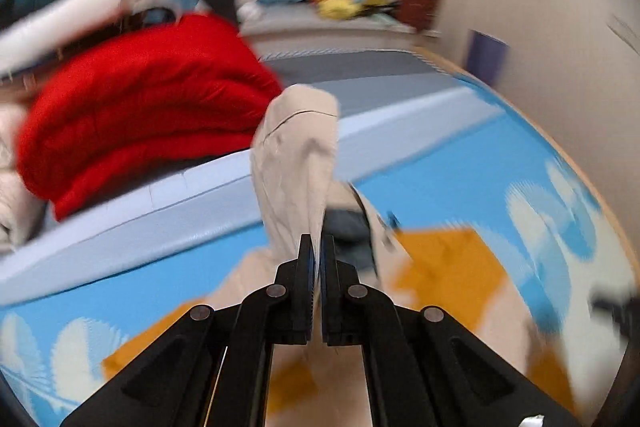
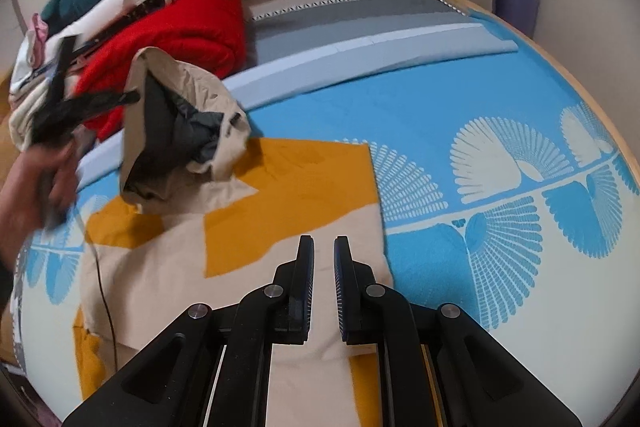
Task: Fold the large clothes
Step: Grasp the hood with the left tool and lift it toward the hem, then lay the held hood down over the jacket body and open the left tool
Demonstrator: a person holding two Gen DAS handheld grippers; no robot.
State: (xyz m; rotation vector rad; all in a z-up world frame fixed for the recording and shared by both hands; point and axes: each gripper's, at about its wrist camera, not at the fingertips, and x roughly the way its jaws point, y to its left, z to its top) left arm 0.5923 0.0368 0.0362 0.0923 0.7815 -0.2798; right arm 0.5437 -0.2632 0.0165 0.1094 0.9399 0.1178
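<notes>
Bed (image 2: 440, 99): jacket (image 1: 296, 155) pinched in left gripper (image 1: 316, 247) jaws.

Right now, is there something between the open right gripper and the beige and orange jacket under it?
Nothing visible. The right gripper hangs open directly over the flat jacket. The left gripper holds a lifted part of it off to the left.
</notes>
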